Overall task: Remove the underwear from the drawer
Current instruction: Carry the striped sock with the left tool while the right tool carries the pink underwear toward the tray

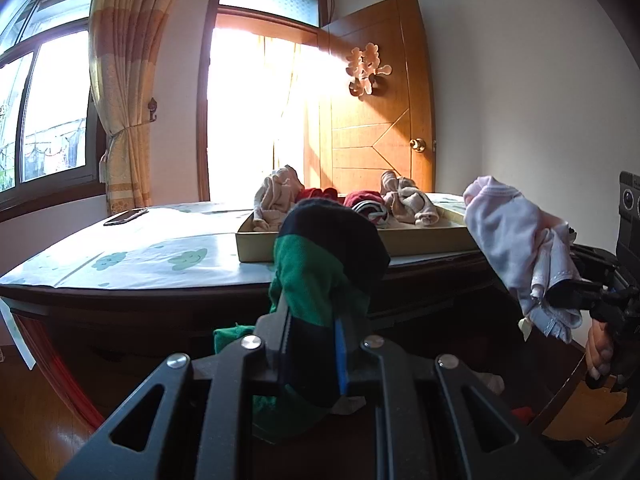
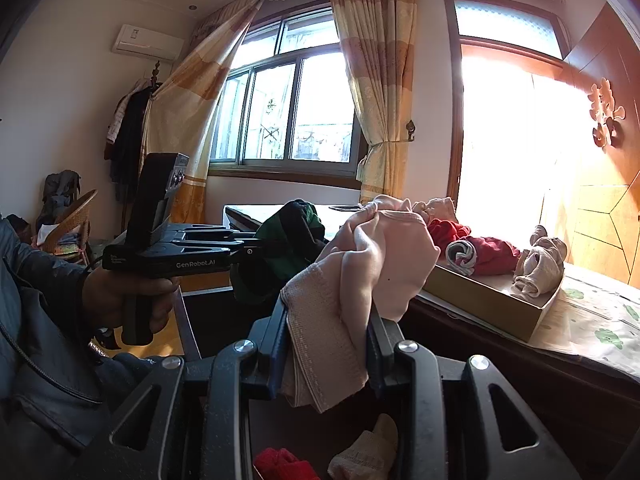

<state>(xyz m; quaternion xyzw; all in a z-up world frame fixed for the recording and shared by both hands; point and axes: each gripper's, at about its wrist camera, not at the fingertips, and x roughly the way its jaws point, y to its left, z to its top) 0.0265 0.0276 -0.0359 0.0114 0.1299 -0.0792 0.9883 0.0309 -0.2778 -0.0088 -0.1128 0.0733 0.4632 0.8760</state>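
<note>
Between left gripper (image 1: pixel 312 344) fingers, green-black underwear (image 1: pixel 320 264), right gripper (image 2: pixel 328 344) clamping pink underwear (image 2: pixel 372 264), drawer mostly hidden

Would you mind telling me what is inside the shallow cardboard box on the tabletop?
The box holds beige garments, red ones and a striped roll; its floor beneath them is covered.

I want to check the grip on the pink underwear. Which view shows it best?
The right wrist view: the pink underwear fills the frame, pinched in the right gripper. The left wrist view shows it only side-on at the right edge.
</note>
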